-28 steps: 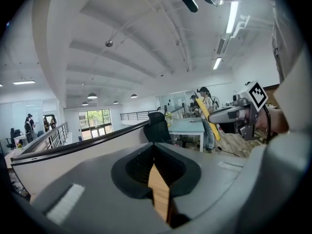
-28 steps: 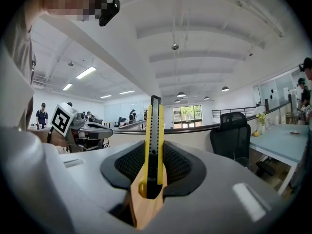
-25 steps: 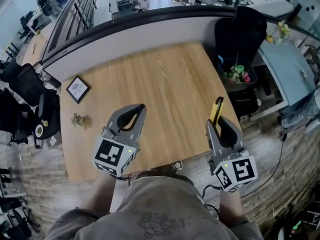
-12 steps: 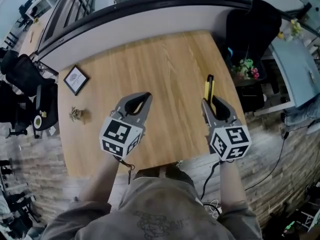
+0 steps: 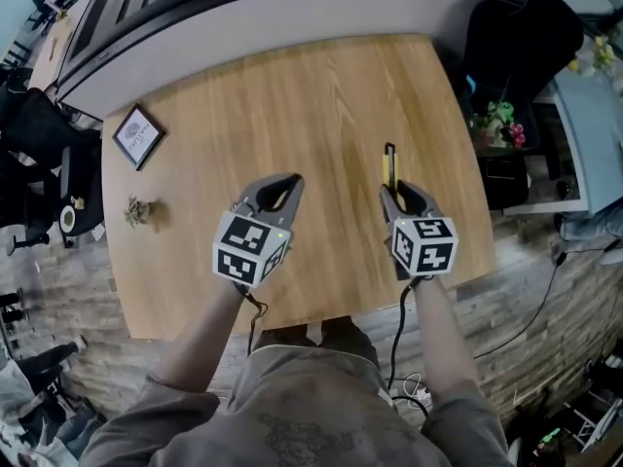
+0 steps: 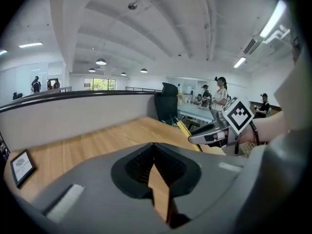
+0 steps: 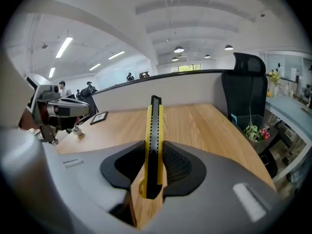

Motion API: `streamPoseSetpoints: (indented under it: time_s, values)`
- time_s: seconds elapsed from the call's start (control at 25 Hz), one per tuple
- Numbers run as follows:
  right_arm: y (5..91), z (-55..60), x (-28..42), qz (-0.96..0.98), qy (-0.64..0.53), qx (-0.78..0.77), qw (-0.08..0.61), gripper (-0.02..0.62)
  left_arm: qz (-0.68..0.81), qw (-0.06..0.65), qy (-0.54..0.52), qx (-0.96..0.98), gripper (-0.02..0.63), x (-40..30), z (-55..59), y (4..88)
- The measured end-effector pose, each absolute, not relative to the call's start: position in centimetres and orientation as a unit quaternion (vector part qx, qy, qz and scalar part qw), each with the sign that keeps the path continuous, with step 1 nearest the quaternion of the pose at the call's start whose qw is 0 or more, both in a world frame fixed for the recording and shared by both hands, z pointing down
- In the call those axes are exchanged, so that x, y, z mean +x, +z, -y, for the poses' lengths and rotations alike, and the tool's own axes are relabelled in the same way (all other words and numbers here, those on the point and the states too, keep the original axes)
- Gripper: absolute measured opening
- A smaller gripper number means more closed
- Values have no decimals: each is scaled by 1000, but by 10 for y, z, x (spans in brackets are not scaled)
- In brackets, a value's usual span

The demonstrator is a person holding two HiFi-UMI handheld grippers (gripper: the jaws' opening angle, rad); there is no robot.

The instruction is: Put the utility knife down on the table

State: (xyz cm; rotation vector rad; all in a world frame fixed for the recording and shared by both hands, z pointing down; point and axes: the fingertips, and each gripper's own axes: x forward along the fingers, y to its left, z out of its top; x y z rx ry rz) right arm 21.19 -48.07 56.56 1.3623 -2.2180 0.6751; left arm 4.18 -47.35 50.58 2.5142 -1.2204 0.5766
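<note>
The knife [image 5: 389, 166] is clamped in the right gripper [image 5: 403, 198], poking forward over the table [image 5: 292, 95] near its right edge, so I'd say we're mid-lowering and it's not set down yet. Next move: lay it flat on the wood, then open the jaws. The left gripper [image 5: 279, 189] is closed on nothing, near the front edge.

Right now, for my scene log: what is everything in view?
Table: one, light wood, under both grippers.
Utility knife: one, yellow and black, in the right gripper, over the table.
Picture frame: one, black, table's far left.
Small object: one, brownish, table's left edge, too small to identify.
Office chair: one, black, beyond the table's right side.
Left gripper: grey, shut, empty.
Right gripper: grey, shut on the knife.
</note>
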Motion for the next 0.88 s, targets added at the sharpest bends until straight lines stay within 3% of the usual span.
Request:
streamPoseSetpoints:
  time_s: [0.44,0.88]
  values:
    - [682,499,208,770,282,467,330,124,406,219,241,854,2,39,491,596]
    - [725,494,204,752,306,471,347,126,406,245,248,845,2,28,485,623]
